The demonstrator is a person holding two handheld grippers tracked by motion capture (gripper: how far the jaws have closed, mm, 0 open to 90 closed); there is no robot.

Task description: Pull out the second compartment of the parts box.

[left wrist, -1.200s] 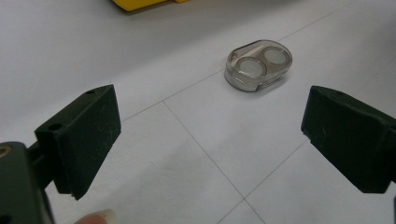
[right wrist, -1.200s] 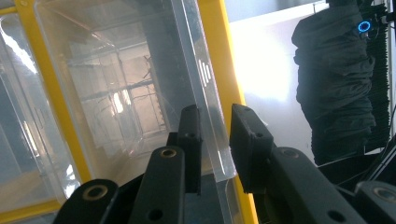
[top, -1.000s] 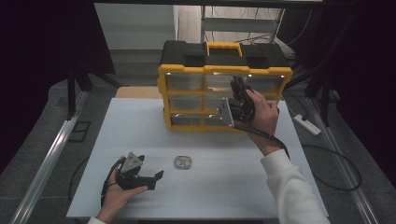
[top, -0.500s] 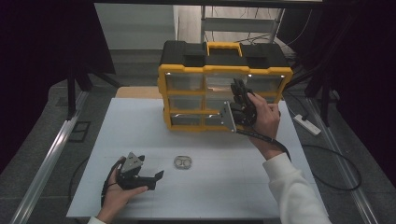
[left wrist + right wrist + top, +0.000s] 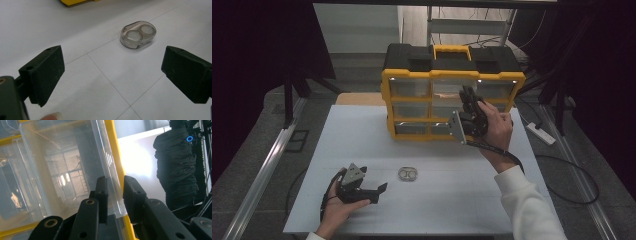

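The clear drawer (image 5: 75, 170), upper left of frame, is pinched at its lip by the right gripper (image 5: 115, 195) and could be slipped off if pulled askew.

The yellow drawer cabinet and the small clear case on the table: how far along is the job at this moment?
Done: little so far; the clear case lies on the white table, untouched. In hand: the right claw has its jaws on either side of a clear drawer's front lip at the yellow cabinet. The left claw rests open near the case. Probably left: opening the drawer, then putting the case in.
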